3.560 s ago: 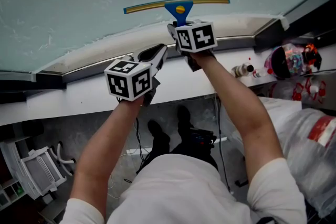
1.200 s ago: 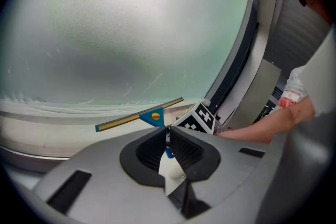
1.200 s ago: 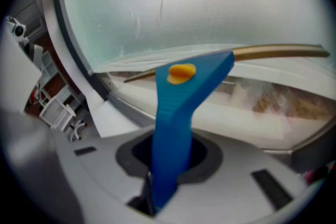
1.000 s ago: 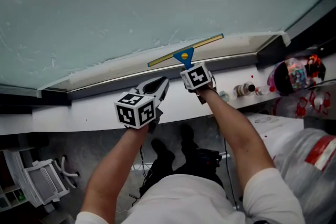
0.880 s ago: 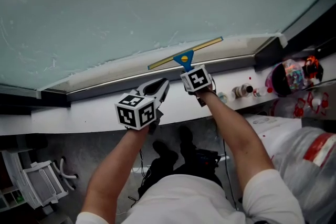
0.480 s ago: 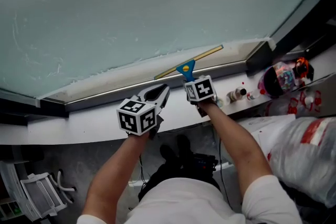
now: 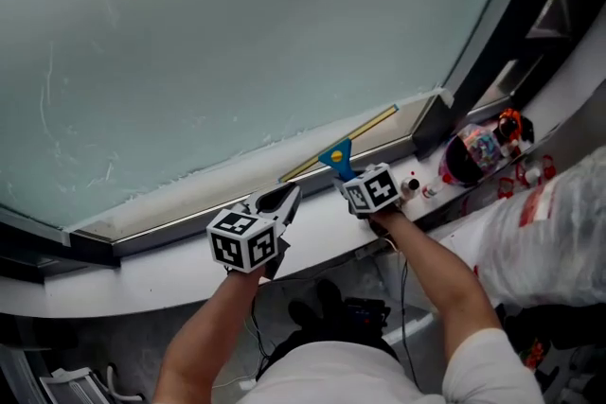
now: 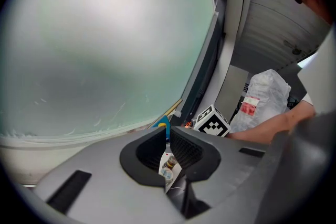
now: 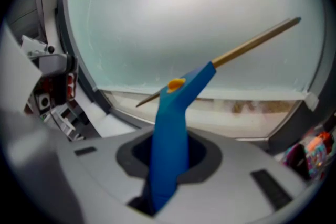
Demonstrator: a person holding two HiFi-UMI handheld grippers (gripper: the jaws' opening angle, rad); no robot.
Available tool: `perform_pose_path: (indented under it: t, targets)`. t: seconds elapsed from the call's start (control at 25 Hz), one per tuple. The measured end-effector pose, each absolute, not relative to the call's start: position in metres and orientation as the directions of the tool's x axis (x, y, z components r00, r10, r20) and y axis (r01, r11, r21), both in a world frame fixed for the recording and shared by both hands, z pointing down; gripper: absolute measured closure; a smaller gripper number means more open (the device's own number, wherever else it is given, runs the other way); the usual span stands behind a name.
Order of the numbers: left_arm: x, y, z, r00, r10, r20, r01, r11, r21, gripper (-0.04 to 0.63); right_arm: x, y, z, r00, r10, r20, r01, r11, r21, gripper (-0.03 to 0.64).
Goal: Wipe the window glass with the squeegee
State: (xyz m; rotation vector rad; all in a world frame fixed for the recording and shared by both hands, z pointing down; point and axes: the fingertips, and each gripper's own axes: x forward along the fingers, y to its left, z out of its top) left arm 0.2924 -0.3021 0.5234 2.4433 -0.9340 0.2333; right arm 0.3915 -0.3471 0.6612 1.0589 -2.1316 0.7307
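Your right gripper (image 7: 351,179) clamps the blue handle of the squeegee (image 7: 337,155), whose blade lies tilted against the bottom edge of the window glass (image 7: 237,33). Your left gripper (image 7: 283,198), its 2 jaws closed on nothing, hovers just beside it above the white sill (image 7: 161,253).

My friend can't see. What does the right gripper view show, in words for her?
The right gripper is shut on the blue handle of a squeegee, whose thin blade slants across the pale window glass. A white sill runs under the glass.
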Motion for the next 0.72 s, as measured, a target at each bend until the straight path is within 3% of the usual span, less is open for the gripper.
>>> perform_pose_path:
  t: [0.36, 0.72]
  targets:
    - [0.327, -0.294, 0.455, 0.816, -0.529, 0.232, -0.577, -0.747, 0.33, 0.548, 0.441, -0.337, 0.585, -0.486, -0.551, 0.679, -0.851, 0.475, -0.223, 0.531]
    - [0.362, -0.299, 0.386, 0.855, -0.495, 0.156, -0.519, -0.821, 0.239, 0.548, 0.494, -0.379, 0.441, -0.519, -0.715, 0.469, -0.853, 0.469, -0.229, 0.531]
